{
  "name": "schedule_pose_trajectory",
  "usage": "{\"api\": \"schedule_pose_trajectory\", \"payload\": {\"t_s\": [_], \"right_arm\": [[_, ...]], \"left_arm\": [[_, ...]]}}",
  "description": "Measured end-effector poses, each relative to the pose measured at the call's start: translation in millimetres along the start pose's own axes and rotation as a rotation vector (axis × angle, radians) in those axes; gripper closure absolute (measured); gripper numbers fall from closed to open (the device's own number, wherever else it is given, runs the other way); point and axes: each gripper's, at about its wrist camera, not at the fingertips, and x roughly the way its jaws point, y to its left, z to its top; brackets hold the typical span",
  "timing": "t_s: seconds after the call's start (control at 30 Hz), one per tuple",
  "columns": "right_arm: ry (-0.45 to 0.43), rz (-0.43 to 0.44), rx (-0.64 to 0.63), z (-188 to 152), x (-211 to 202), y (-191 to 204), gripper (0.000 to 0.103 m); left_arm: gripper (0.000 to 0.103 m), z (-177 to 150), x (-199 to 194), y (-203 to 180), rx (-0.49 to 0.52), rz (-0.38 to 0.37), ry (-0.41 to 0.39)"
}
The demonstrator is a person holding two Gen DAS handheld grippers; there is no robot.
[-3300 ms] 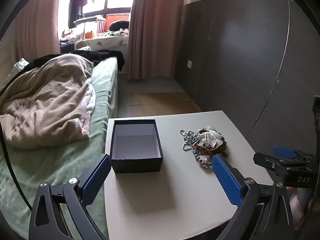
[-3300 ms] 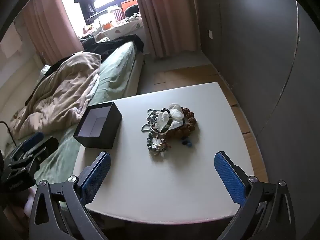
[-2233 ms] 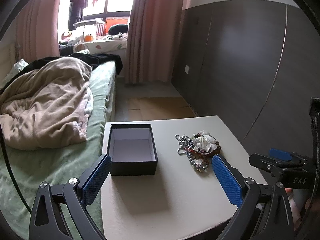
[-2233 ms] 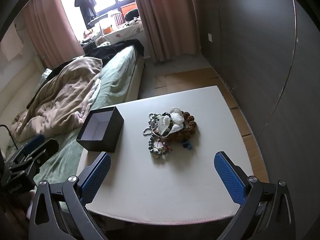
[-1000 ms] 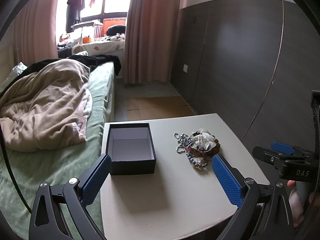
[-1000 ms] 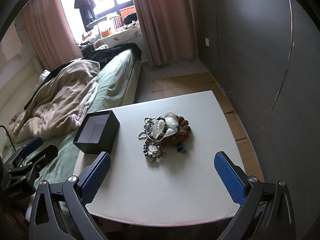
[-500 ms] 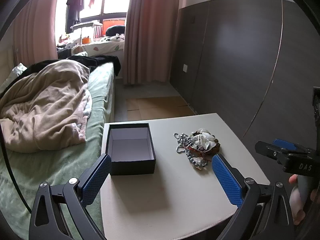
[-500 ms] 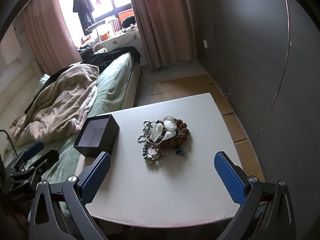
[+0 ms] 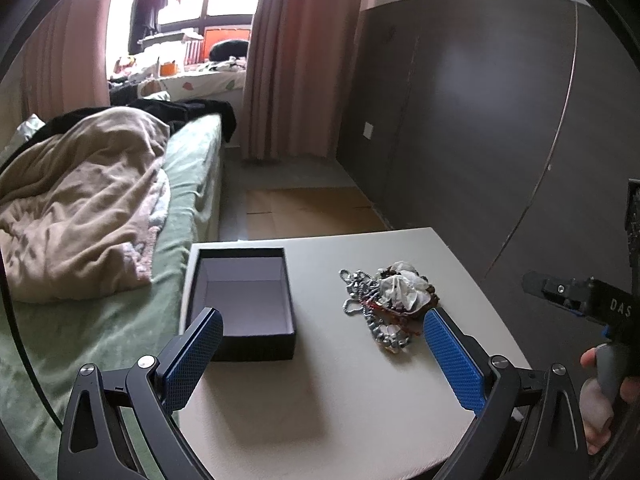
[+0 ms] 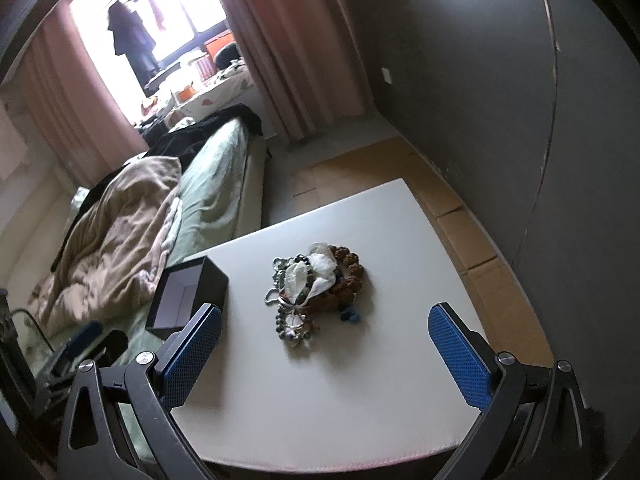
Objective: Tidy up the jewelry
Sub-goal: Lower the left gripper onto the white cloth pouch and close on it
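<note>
Both tongs, left [image 9: 322,356] and right [image 10: 324,350], gape empty; tangled beaded jewelry [image 10: 316,284] beside matte black box [image 9: 242,304].

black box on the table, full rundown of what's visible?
The black box is a lidless rectangular box, upright and open at the top, with thin dark walls and a pale, matte lining; it looks like rigid card. Its inside shows nothing in it. It sits flat on the white table near the edge next to the bed, apart from the jewelry pile. Neither gripper touches it; from the left wrist view, one blue finger pad overlaps its near corner.
</note>
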Motion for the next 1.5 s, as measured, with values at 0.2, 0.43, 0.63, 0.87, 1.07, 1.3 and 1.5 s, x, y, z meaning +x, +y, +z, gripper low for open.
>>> {"api": "schedule_pose_trajectory", "payload": {"t_s": [0.2, 0.43, 0.63, 0.87, 1.07, 1.3, 1.5], "right_arm": [[0.020, -0.010, 0.070, 9, 13, -15, 0.005], [0.069, 0.011, 0.167, 15, 34, -32, 0.018], [0.080, 0.024, 0.186, 25, 47, -35, 0.019], [0.102, 0.034, 0.236, 38, 70, -44, 0.019], [0.134, 0.045, 0.268, 38, 85, -46, 0.019], [0.166, 0.057, 0.291, 36, 96, -47, 0.019], [0.180, 0.065, 0.287, 35, 100, -47, 0.019]], "left_arm": [[0.014, 3, 22, -5, -0.002, -0.031, 0.019], [0.030, 5, 51, -13, -0.006, -0.069, 0.063], [0.042, 9, 83, -20, 0.008, -0.082, 0.101], [0.053, 21, 131, -25, 0.016, -0.085, 0.159], [0.060, 23, 163, -32, 0.015, -0.071, 0.201], [0.066, 14, 186, -35, 0.028, -0.041, 0.250], [0.071, 4, 200, -37, 0.038, -0.039, 0.292]]}}
